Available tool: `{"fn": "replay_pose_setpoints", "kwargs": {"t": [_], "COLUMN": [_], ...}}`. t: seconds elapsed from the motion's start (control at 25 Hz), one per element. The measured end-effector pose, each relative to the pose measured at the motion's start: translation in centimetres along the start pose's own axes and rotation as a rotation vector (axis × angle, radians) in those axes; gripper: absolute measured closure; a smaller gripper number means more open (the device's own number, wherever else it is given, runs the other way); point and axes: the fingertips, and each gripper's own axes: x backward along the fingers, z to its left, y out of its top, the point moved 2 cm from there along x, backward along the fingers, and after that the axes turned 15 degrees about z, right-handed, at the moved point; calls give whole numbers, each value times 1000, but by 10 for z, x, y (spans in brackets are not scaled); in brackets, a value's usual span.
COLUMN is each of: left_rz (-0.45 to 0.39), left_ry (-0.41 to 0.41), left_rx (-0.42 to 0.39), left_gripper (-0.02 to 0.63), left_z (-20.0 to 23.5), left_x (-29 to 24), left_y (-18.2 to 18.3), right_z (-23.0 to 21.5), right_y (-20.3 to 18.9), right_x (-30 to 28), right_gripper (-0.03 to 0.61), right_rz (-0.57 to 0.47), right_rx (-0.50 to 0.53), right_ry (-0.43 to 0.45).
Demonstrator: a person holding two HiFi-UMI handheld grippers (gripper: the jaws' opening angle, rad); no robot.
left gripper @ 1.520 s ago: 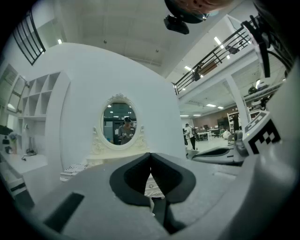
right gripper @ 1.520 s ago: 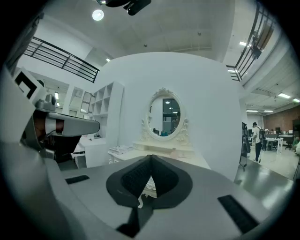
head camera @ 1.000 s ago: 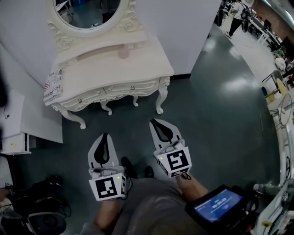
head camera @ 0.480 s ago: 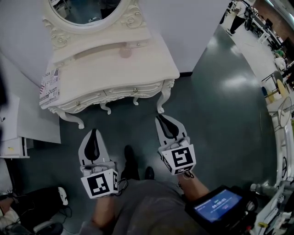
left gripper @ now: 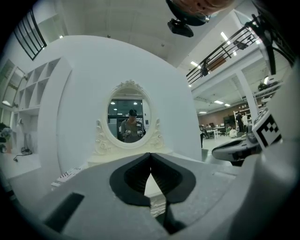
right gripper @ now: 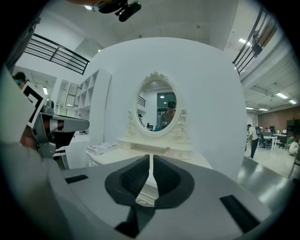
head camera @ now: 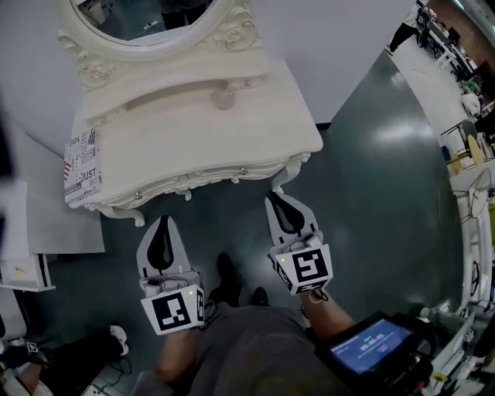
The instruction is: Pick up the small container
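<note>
Small container (head camera: 223, 98): pale pink, roundish, hard to make out finer detail. It sits on the raised back ledge of the white dressing table (head camera: 193, 147), just below the oval mirror (head camera: 147, 15), right of the ledge's centre. Open tabletop runs from the ledge to the scalloped front edge. Printed papers (head camera: 80, 157) lie at the table's left end. Dark floor (head camera: 371, 193) is open to the right of the table. Left gripper (head camera: 163, 222): jaws clenched together, gripping nothing. Right gripper (head camera: 273, 199): the same. Both tips are just short of the front edge, well apart from the container.
</note>
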Motion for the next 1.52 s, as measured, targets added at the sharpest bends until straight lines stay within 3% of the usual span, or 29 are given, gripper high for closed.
{"fn": "replay_pose_setpoints", "kwargs": {"t": [0.56,0.92,1.52], "left_rz": [-93,-31,57], "left_ry": [-36,-46,-7], "left_rx": [-12,-18,-17], "left_gripper": [600,600,600], "left_z": [52,55,56], "left_x": [-57,-99,-228], "left_y": [49,39,56], "right_z": [-3,-24,-91], "right_y": [70,63,75], "right_x": [-58,-98,-215], "right_gripper": [562,562,561], "right_rz": [-68,-36,40], "right_rx": [15,-29,-46], "right_ry": [-79,-90,-17]}}
